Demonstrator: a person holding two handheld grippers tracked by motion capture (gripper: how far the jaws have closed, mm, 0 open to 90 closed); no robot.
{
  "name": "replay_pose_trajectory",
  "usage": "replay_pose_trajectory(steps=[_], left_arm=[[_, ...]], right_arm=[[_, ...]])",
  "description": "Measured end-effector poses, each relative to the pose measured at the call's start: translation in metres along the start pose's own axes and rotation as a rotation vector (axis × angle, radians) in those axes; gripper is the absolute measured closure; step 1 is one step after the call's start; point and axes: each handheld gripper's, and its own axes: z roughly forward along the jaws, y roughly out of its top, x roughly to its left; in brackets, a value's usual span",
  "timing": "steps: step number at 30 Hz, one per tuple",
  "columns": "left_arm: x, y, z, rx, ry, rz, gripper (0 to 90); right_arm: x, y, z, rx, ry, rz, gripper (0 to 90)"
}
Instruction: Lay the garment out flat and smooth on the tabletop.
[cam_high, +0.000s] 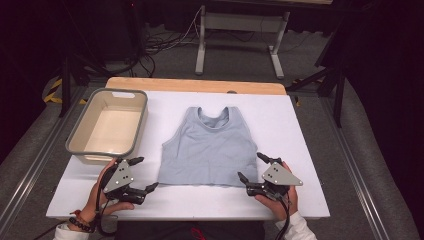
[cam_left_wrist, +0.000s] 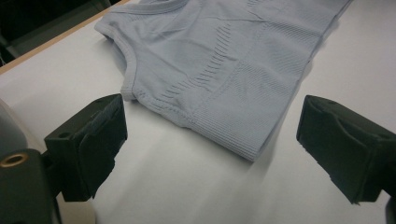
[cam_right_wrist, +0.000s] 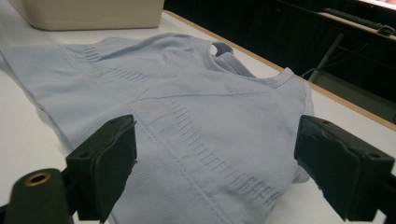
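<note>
A pale blue sleeveless top (cam_high: 207, 147) lies flat on the white table (cam_high: 300, 130), neck toward the far edge. My left gripper (cam_high: 140, 174) is open just off the top's lower left corner (cam_left_wrist: 243, 144), with nothing between its jaws. My right gripper (cam_high: 252, 167) is open at the lower right hem, and the fabric (cam_right_wrist: 196, 126) spreads out ahead of its jaws. Neither gripper touches the cloth as far as I can tell. In the left gripper view the ribbed hem runs between the two fingers (cam_left_wrist: 88, 144).
A grey and cream plastic bin (cam_high: 80, 137) stands empty at the table's left, and its wall (cam_right_wrist: 84, 14) shows in the right gripper view. A wooden strip (cam_high: 195, 85) edges the far side. Metal rails flank the table, and a desk frame (cam_high: 240, 35) stands beyond.
</note>
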Motion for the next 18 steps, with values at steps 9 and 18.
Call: replay_pose_trajectory(steps=[9, 18], left_arm=[[-0.004, 0.002, 0.006, 0.024, -0.010, 0.010, 9.4], [-0.010, 0.012, 0.010, 0.029, -0.012, 0.042, 12.7]], right_arm=[[-0.002, -0.001, -0.002, 0.004, 0.003, 0.022, 14.3], [0.005, 0.003, 0.000, 0.028, 0.027, 0.048, 17.0]])
